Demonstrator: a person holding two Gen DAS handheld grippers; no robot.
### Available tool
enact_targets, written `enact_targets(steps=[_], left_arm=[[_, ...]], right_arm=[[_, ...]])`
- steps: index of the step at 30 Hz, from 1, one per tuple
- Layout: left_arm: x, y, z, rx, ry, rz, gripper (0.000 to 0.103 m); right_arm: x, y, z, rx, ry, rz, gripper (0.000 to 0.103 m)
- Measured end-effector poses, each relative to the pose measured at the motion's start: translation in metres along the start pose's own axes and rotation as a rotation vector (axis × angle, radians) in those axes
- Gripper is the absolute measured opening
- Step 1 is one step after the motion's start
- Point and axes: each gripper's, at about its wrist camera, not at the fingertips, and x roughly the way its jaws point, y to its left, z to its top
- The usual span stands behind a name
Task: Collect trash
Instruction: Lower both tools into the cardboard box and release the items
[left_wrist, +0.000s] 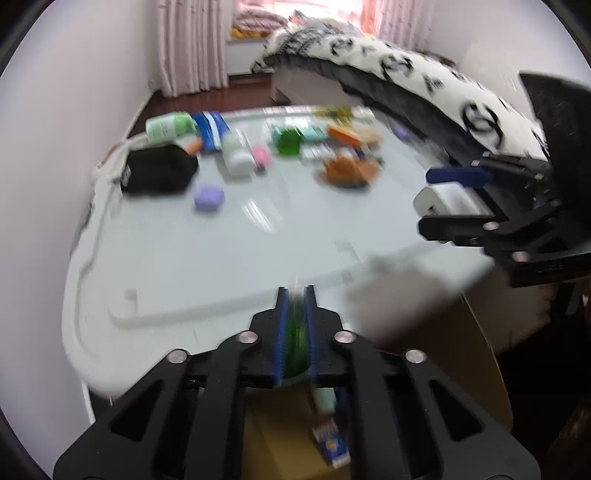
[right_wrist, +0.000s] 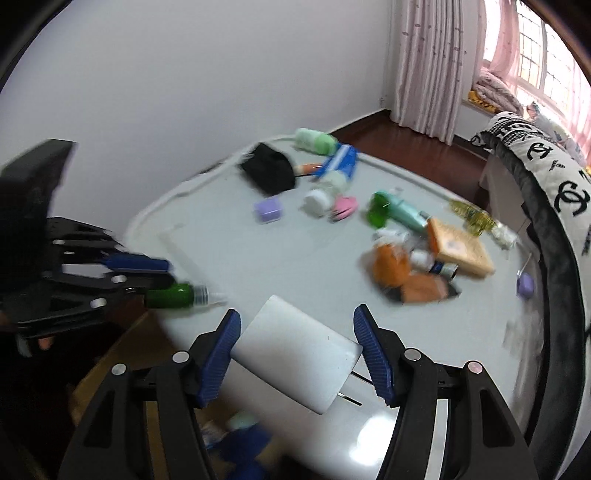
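Blue-padded left tongs (left_wrist: 295, 325) sit nearest the lens, clamped tight on a small dark-green plastic bottle (right_wrist: 173, 294); the right wrist view shows its clear ribbed neck and nozzle sticking out past the pads, bottle lying roughly level. Right tongs (right_wrist: 297, 354) are about half open, with a white cylindrical plastic container (right_wrist: 295, 356) between the pads, tilted, both pads against its sides as far as the blur allows. Both tongs hang at the near edge of the pale glossy table (left_wrist: 221, 258). Below that edge is an open brown cardboard box (left_wrist: 280, 435); inside it, a mint-green tube (left_wrist: 325, 400) and a blue-and-white printed carton (left_wrist: 330, 443), the rest blurred. Remaining clutter is on the far half of the table: a black soft pouch (left_wrist: 159, 170), a lilac square case (left_wrist: 208, 197), a pale-green bottle lying on its side (left_wrist: 170, 125), a green translucent jar (left_wrist: 288, 142), an orange crumpled wrapper (right_wrist: 391, 266) and a tan flat box (right_wrist: 461, 251). A bed with a black-and-white patterned blanket (right_wrist: 554, 177) runs along the table's right side.
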Motion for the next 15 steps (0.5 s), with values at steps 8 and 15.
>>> enact_targets(steps=[8,15], left_arm=[[0.039,-0.002,-0.025,0.013,0.139,0.057,0.008],[0.006,-0.017,-0.022,0.02,0.094,-0.024,0.028]], right_arm=[[0.007,0.038,-0.046,0.027,0.024,0.004,0.062],[-0.016,0.041,-0.059,0.052,0.042,0.067,0.063]])
